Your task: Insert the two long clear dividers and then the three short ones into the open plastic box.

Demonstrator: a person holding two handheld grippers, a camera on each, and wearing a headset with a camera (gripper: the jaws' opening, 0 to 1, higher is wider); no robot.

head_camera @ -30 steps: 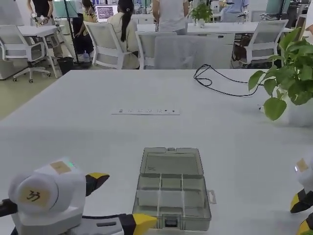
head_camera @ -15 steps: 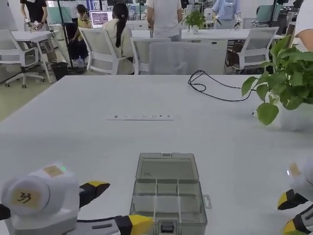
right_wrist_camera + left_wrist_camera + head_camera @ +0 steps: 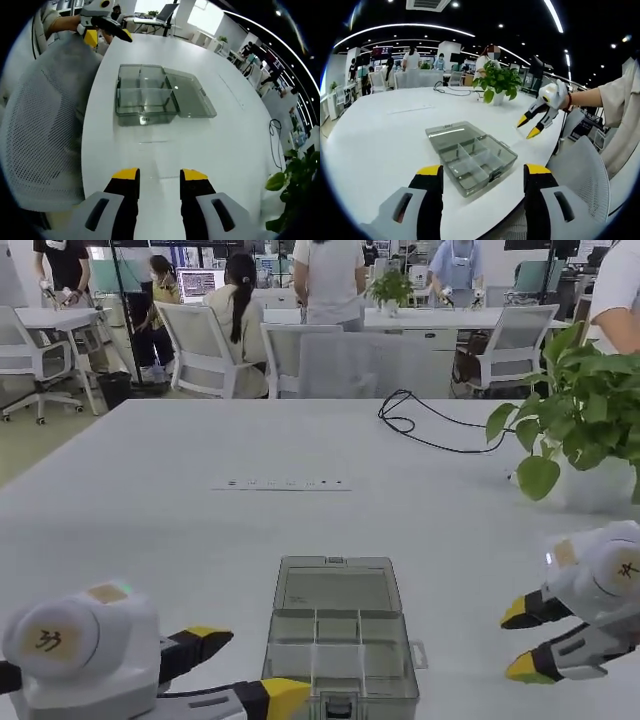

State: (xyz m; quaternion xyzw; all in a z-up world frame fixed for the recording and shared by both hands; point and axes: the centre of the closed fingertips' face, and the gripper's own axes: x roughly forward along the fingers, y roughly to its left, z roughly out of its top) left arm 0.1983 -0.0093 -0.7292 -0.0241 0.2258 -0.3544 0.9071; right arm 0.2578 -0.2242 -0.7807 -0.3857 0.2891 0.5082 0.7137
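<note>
1. Jaws of the yellow-tipped left gripper [image 3: 262,664] stand apart and empty at seven o'clock in the head view.
2. At six o'clock the grey-tinted clear plastic box [image 3: 335,592] lies open on the white table [image 3: 150,540], lid back; clear dividers [image 3: 315,628] already cross its tray, count unclear.
3. Those dividers look light, slick and brittle: pinch one by its top edge, mid-length.
4. At four o'clock the yellow-tipped right gripper [image 3: 512,646] is parted, holding nothing.
5. Leafy green potted plant [image 3: 580,420] stands at two o'clock.
</note>
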